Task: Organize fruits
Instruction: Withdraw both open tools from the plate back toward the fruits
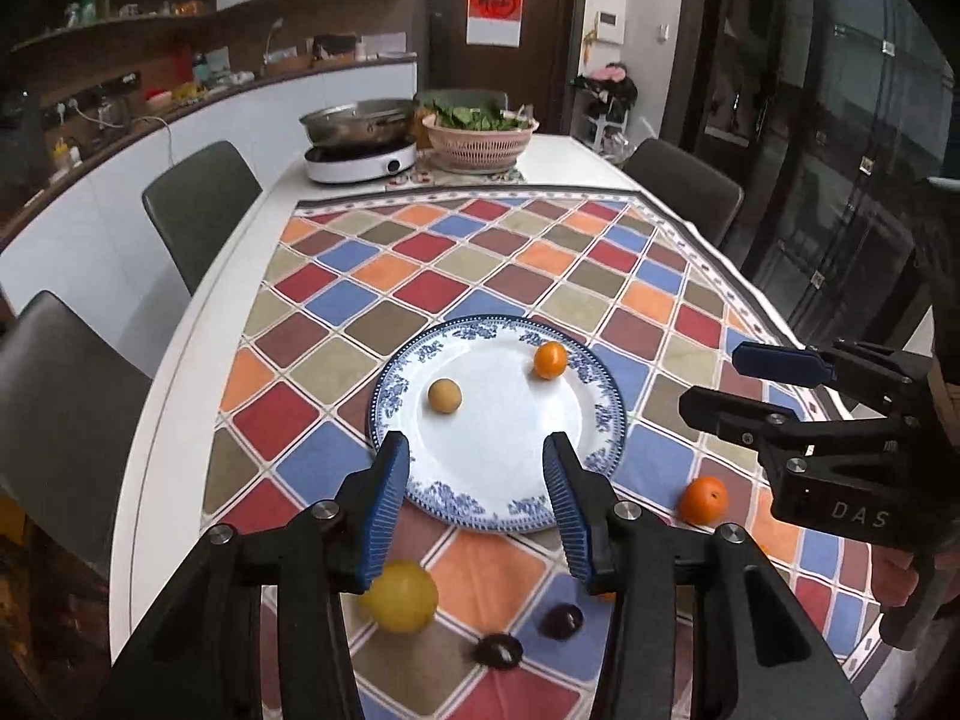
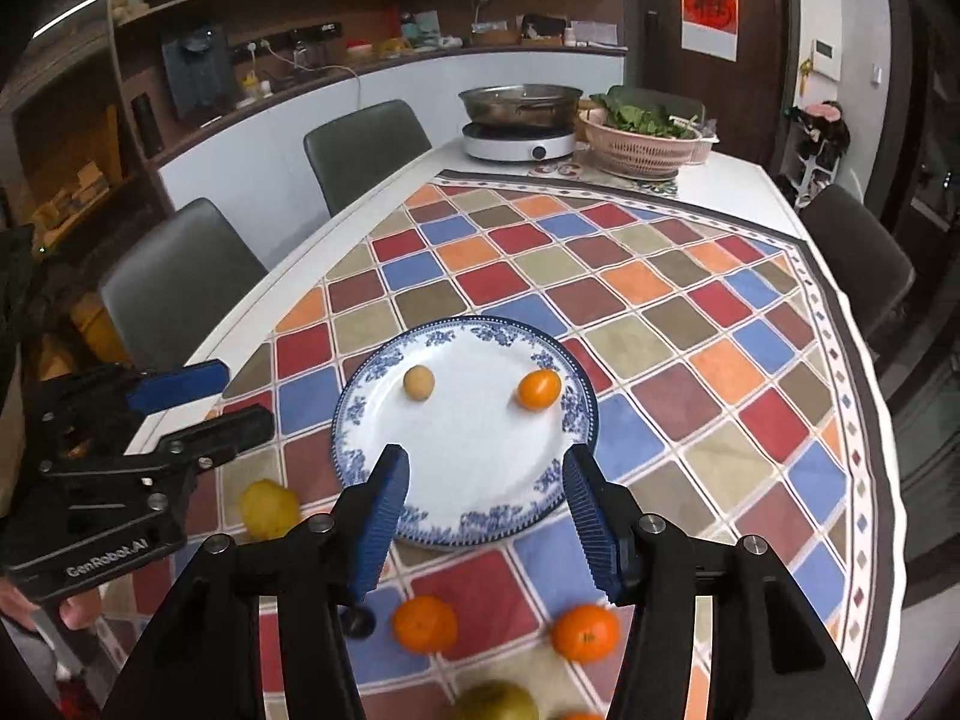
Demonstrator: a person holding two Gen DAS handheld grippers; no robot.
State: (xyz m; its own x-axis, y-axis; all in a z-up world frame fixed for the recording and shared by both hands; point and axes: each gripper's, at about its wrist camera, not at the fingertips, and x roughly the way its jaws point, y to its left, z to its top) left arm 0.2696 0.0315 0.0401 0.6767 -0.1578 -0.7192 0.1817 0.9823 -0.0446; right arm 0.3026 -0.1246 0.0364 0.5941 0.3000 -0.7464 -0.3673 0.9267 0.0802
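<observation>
Blue-rimmed plate (image 1: 606, 414) on checked cloth (image 1: 480, 264), counter (image 1: 210, 312) beneath. On plate: tan round fruit (image 1: 444, 396) left, small orange fruit (image 1: 550, 360) right (slightly oval, long axis unclear). Left tongs (image 1: 477, 498) apart, empty, pointing down at plate's near rim. Right tongs (image 2: 486, 510) likewise apart, empty. Off plate, near edge: yellow fruit (image 1: 401, 596), two dark plums (image 1: 560, 621), mandarins (image 2: 425, 624) (stem dimples up).
</observation>
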